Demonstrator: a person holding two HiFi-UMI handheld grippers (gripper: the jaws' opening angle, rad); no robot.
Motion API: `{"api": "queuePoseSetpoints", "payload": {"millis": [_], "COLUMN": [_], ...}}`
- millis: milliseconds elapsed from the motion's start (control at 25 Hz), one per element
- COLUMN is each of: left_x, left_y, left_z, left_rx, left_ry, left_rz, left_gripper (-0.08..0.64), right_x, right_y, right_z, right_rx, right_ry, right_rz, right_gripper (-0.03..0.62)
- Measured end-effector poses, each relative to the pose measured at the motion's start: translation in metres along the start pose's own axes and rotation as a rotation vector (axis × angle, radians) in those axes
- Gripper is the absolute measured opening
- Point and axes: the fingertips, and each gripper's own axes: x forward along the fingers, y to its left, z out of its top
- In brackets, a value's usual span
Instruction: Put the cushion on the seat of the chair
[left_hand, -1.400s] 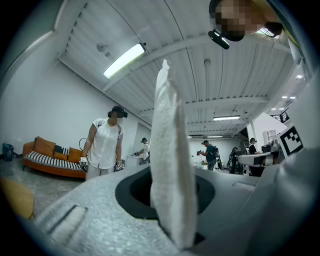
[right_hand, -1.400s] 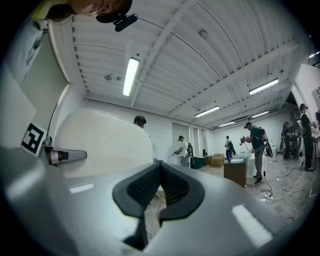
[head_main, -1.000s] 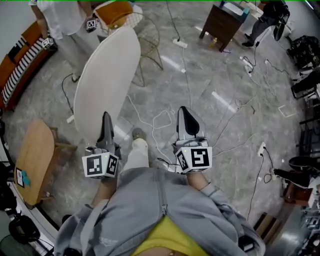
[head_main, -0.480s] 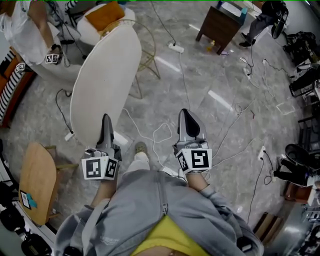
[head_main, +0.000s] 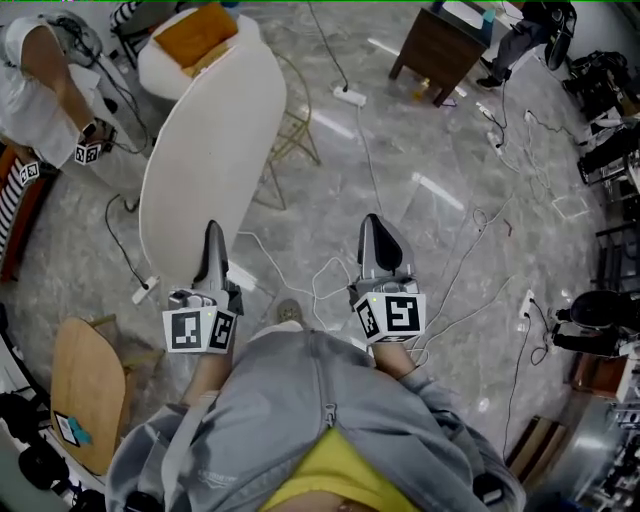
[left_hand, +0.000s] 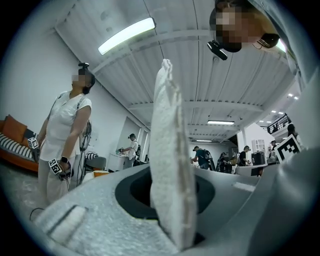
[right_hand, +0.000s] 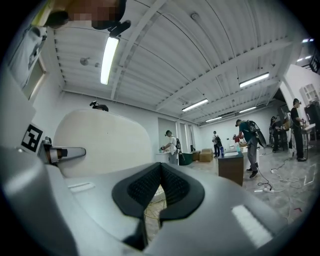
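Observation:
A large white oval cushion (head_main: 210, 150) hangs upright in front of me. My left gripper (head_main: 213, 235) is shut on its near edge. In the left gripper view the cushion (left_hand: 167, 125) stands edge-on between the jaws. A gold wire chair (head_main: 298, 125) stands on the floor just behind the cushion, which hides most of it. My right gripper (head_main: 372, 228) is held level to the right of the cushion, shut with nothing in it. Its view shows the pads (right_hand: 172, 187) pressed together and the cushion (right_hand: 100, 142) off to the left.
A white pouf with an orange pad (head_main: 195, 38) is ahead on the left. Next to it stands a person in white (head_main: 40, 75) with marker cubes. A dark wooden cabinet (head_main: 440, 40) is ahead on the right. Cables (head_main: 330, 275) cross the marble floor. A wooden seat (head_main: 85, 395) is behind on my left.
I have walked forward with the cushion. The wooden seat slid back to my lower left and the pouf and person came nearer. Both grippers keep the same pose.

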Motion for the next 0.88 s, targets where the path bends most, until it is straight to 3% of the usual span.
{"api": "queuePoseSetpoints", "payload": {"millis": [200,520,880], "left_x": [0.015,0.028,0.094], "left_y": [0.013,0.034,0.046], "left_z": [-0.008,-0.014,-0.023], "left_rx": [-0.022,-0.07,-0.059], "left_ry": [0.009,0.011,-0.033], "left_rz": [-0.008,0.029,0.053], "left_gripper": [0.055,0.057,0.057], "right_x": [0.017,0.047,0.128], "right_y": [-0.003,0.005,-0.025], "right_z": [-0.01,-0.004,-0.01], "right_rx": [0.027,0.01,0.01], "right_ry": [0.023,0.036,-0.01], "right_rz": [-0.025,0.011,0.071], "right_gripper": [0.0,0.0,0.0]}}
